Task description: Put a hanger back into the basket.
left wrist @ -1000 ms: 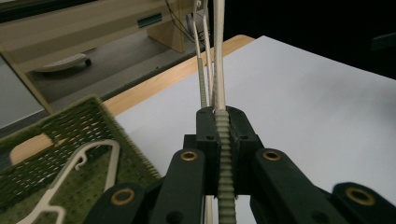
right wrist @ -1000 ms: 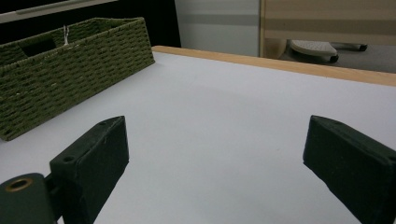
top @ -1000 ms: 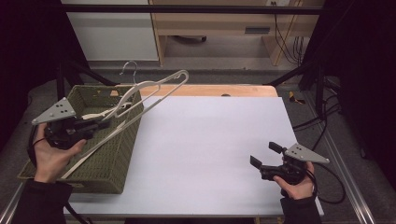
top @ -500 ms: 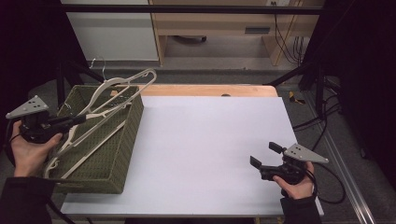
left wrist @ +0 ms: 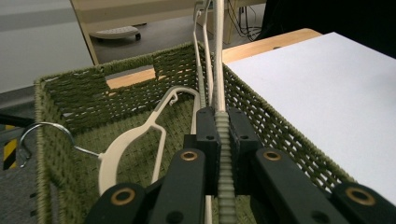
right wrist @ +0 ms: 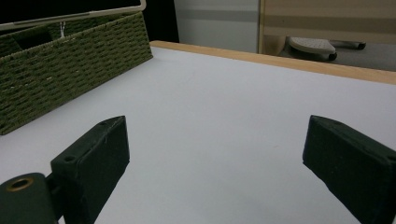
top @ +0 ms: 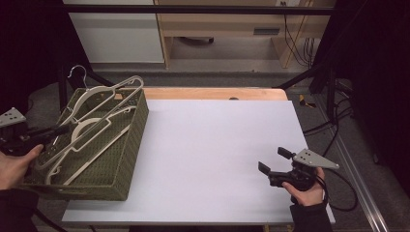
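Two jaws of left gripper (left wrist: 219,140) clamped on hanger (top: 104,104) bar above basket (top: 130,145): light, stiff, probably slippery. Right gripper (top: 271,162) open, idle, near right.

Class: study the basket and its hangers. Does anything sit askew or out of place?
Yes. One cream hanger lies tilted, its far end sticking out over the green basket's rim. The left gripper clamps its ribbed bar.

High view looks forward and down over the counter (top: 217,145); both gripper views sit low, close behind their fingers, sharing the green basket (left wrist: 70,93) with it
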Available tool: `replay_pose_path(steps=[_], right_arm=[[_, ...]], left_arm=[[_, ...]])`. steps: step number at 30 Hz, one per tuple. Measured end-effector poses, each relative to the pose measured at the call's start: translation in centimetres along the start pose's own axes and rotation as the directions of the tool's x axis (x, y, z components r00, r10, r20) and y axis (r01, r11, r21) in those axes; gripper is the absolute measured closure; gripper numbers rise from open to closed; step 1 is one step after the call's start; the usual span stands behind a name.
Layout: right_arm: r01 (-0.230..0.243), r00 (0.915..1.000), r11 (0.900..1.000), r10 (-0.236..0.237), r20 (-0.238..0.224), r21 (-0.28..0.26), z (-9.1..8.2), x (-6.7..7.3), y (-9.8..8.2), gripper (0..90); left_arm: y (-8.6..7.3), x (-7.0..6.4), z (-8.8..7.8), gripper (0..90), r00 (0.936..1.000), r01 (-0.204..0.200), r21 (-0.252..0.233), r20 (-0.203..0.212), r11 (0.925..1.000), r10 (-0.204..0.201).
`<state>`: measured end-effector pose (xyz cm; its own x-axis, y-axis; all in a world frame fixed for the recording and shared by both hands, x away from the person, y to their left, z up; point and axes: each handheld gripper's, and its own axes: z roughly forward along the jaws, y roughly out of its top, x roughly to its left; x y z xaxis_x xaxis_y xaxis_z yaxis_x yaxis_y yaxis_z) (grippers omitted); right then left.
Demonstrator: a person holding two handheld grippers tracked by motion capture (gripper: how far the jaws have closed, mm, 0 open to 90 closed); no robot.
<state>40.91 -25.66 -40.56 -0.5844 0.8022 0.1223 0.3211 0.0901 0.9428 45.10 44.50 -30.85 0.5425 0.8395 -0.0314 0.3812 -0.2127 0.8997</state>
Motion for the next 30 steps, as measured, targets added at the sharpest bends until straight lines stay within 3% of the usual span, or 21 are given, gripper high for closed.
replay_pose_path(steps=[12,22,25,28,30], right_arm=[[-0.005,1.0000,1.000,0.005,0.000,0.006,0.2,0.1,-0.1,8.4],[-0.002,1.0000,1.000,0.002,-0.003,0.009,0.3,0.2,-0.1,8.6],[-0.003,1.0000,1.000,0.003,-0.003,0.009,0.3,0.2,-0.1,8.6],[0.000,1.0000,1.000,0.000,-0.003,0.007,0.3,0.2,-0.1,8.9],[-0.001,1.0000,1.000,0.001,-0.003,0.007,0.3,0.3,-0.1,9.0]], left_arm=[[-2.4,1.0,-1.5,85.2,0.9998,0.015,0.017,0.010,0.9997,-0.015],[-4.2,1.0,0.8,85.2,0.9985,0.039,0.064,0.035,0.9972,-0.042],[-4.9,1.3,0.7,85.2,0.9969,0.068,0.059,0.036,0.9959,-0.070],[-5.6,1.4,1.2,85.2,0.9963,0.077,0.105,0.029,0.9914,-0.081],[-6.1,1.4,1.7,85.2,0.9929,0.106,0.136,0.041,0.9851,-0.112]])
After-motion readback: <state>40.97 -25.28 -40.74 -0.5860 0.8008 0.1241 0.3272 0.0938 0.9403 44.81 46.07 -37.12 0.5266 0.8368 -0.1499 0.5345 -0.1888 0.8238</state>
